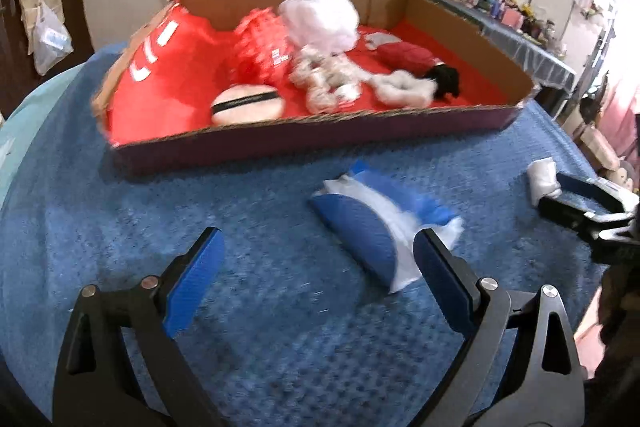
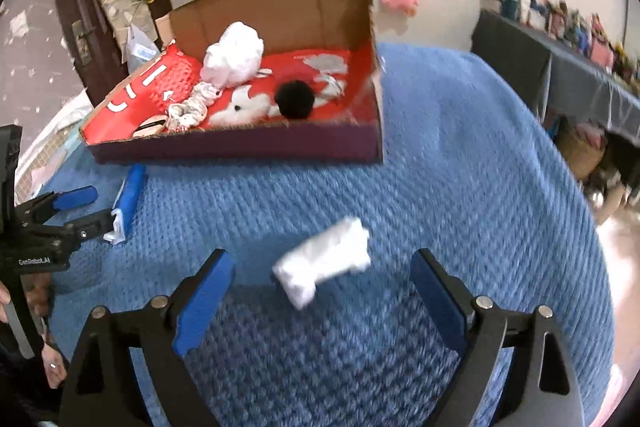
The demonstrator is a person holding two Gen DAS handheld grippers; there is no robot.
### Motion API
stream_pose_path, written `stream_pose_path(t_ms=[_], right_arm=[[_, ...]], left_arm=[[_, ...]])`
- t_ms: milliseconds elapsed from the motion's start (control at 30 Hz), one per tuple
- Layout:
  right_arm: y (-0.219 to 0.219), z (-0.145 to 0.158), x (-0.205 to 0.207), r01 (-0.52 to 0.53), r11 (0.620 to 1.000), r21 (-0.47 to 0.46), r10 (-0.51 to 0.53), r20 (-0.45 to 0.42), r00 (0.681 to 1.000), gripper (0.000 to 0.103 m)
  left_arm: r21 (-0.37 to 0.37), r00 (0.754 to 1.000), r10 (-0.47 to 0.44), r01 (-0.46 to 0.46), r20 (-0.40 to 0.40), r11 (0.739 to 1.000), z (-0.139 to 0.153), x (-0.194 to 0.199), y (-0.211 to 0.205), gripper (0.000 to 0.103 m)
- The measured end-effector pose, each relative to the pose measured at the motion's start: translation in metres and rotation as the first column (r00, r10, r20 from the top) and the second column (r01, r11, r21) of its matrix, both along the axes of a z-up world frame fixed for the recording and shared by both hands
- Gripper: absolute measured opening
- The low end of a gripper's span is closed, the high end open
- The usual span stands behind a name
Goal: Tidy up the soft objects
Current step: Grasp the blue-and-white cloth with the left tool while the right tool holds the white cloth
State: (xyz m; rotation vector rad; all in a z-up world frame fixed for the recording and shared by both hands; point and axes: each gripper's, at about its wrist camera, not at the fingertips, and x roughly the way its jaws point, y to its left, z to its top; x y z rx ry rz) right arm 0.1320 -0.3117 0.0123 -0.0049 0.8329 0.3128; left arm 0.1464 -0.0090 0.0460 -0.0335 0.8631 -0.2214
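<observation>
While unheld, white bundle (image 2: 324, 261) between fingers (image 2: 204, 301).

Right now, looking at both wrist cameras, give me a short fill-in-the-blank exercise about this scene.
1. The blue and white pouch lies on the ____ blanket.
2. The cardboard box has a ____ lining.
3. The white bundle lies ahead of the ____ gripper.
4. The left gripper is ____.

Missing words: blue; red; right; open

Two low wrist views over the blue blanket (image 1: 120, 227), both facing the cardboard box (image 2: 280, 147).
</observation>
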Motion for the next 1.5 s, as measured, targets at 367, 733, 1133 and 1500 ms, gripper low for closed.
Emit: stream_pose_path(t_ms=[367, 733, 1133, 1500], right_arm=[[-0.005, -0.003, -0.001, 0.052, 0.993, 0.102, -0.055, 0.026, 0.998, 0.065], [0.010, 0.009, 0.001, -0.030, 0.988, 0.149, 0.019, 0.074, 0.997, 0.026], [0.027, 0.021, 0.001, -0.073, 0.985, 0.157, 0.057, 0.102, 0.993, 0.026], [0.034, 0.036, 0.004, -0.114, 0.978, 0.172, 0.092, 0.133, 0.987, 0.026]], left_arm=[[-0.083, 1.000, -0.004, 0.003, -0.016, 0.997, -0.010, 0.016, -0.028, 0.074], [-0.163, 0.998, -0.057, 0.060, 0.020, 0.985, 0.004, 0.013, -0.019, 0.012], [-0.155, 0.992, -0.069, 0.084, 0.104, 0.984, 0.025, 0.001, -0.007, 0.009], [-0.160, 0.984, -0.044, 0.072, 0.170, 0.984, 0.057, 0.004, 0.012, 0.009]])
